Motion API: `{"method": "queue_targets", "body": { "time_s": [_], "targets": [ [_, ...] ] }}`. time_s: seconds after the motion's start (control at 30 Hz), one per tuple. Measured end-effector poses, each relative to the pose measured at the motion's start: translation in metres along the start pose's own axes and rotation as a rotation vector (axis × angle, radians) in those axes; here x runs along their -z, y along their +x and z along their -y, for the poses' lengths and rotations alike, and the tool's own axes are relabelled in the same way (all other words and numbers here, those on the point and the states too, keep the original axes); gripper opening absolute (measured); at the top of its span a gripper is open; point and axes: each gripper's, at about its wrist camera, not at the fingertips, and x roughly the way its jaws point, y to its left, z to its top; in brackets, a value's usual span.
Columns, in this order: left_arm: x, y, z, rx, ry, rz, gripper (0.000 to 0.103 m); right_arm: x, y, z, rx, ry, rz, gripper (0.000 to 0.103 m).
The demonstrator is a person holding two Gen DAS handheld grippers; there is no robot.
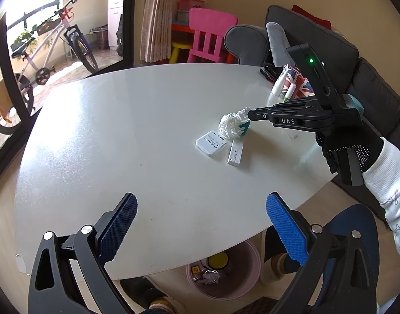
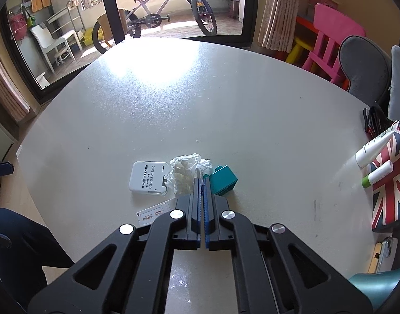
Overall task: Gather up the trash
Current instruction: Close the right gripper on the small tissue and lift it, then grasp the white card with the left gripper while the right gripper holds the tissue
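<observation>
1. One crumpled white paper tissue (image 2: 188, 174) lies just below the centre of the right wrist view, on the round white surface (image 2: 173, 104); its right edge is pinched between the blue pads of the right tongs (image 2: 202, 183), which are closed tight on it.
2. One small teal block (image 2: 223, 180) sits touching the tissue's right side, just beside the closed tongs.
3. Two white devices lie by the tissue: one flat rounded-square white card reader with printed digits (image 2: 149, 178) on its left, and one slim white stick-shaped dongle (image 1: 235, 153), partly hidden under the tongs in the right wrist view.
4. One Union Jack patterned pouch (image 2: 390, 183) stands at the right edge of the surface, with two white tubes (image 2: 373, 149) leaning against it.
5. The left tongs (image 1: 201, 229) hang wide open at the bottom of the left wrist view, holding nothing, over the near edge of the surface.
6. One pale pink bin (image 1: 248, 282) stands on the floor under that edge, with scraps inside.
7. One gloved hand (image 1: 349, 154) holds the right tongs.
</observation>
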Motion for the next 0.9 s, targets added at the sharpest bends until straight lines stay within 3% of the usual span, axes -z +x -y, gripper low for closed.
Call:
{"method": "queue_targets", "body": {
  "time_s": [0.5,0.9],
  "targets": [
    [-0.028,0.016,0.009,0.005,0.066,0.003,0.095,0.004,-0.053,0.012,-0.049,0.075,0.07,0.001],
    [-0.055,0.055,0.007,-0.005,0.162,-0.043,0.095,0.023,-0.085,0.024,-0.059,0.098,0.103,0.001]
  ]
}}
